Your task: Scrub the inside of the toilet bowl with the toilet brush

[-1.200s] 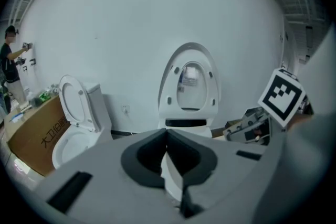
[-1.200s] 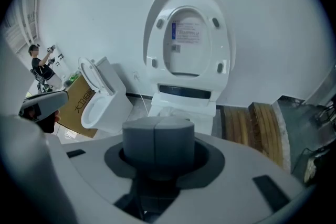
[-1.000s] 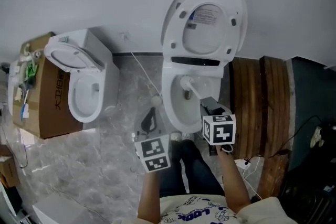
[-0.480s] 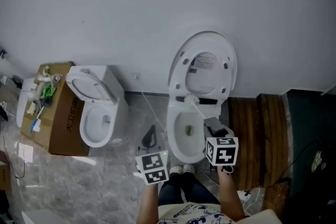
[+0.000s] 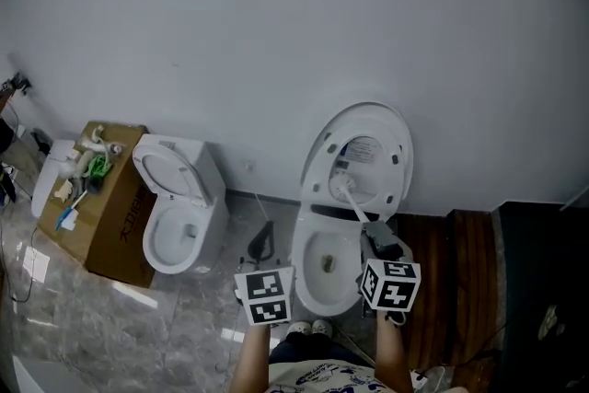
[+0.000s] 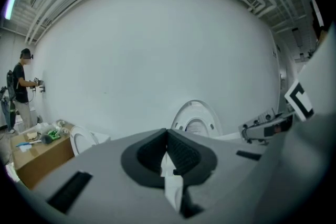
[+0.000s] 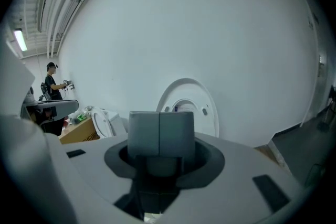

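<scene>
Firstly, head view: right gripper (image 5: pixel 375 242) clamps long white plastic toilet brush (image 5: pixel 351 201), its far end raised against upright white lid (image 5: pixel 373 129), above white ceramic toilet bowl (image 5: pixel 304 279). Left gripper view: left gripper (image 6: pixel 168 147) jaws together. Right gripper view: pads closed on brush handle.

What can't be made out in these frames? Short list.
Brush head: head view, too small, white on white lid.
Bowl inside: gripper views, hidden below the tool bodies; head view, too small.
Right tool hold on brush: head view, under its cube.
White scrap in left tool: left gripper view, blurred, unidentifiable.
</scene>
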Motion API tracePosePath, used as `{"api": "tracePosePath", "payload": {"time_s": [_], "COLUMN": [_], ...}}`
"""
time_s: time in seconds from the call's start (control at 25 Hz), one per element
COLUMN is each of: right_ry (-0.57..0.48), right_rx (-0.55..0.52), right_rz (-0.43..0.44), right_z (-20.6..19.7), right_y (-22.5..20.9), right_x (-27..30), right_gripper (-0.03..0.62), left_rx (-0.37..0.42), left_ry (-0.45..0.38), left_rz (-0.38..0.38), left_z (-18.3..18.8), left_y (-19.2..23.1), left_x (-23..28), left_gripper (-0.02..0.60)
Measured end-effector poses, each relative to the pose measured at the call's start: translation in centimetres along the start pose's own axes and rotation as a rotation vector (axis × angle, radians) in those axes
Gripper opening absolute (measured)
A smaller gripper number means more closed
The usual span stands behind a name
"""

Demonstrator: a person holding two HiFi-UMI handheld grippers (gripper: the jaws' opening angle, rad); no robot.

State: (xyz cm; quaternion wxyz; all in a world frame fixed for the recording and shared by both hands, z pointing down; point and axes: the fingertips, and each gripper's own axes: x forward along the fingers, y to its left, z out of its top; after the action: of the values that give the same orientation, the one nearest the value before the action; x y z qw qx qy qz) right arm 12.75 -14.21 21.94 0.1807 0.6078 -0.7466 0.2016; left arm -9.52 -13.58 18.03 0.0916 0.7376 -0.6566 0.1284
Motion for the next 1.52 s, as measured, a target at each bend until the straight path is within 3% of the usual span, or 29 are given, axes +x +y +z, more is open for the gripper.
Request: {"api": "tracePosePath", "payload": {"time_s": [0.48,1.52], "right_ry": [-0.123,-0.141], "right_rx": [0.030,0.015], "right_rz": [0.010,0.009], "right_z": [3.5,4.0], "right_y": [-0.1,-0.7], "right_x": [-1.4,-2.3], "right_gripper": [0.172,0.172], "left_rx": [0.009,0.016], "left_ry": [-0.071,-0.095], "left_rz": [0.023,0.017], "left_z": [3.7,4.7], "left_y": [1.0,0.2], "left_x": [-0.9,-1.4], "left_gripper": [0.002,0.002]}}
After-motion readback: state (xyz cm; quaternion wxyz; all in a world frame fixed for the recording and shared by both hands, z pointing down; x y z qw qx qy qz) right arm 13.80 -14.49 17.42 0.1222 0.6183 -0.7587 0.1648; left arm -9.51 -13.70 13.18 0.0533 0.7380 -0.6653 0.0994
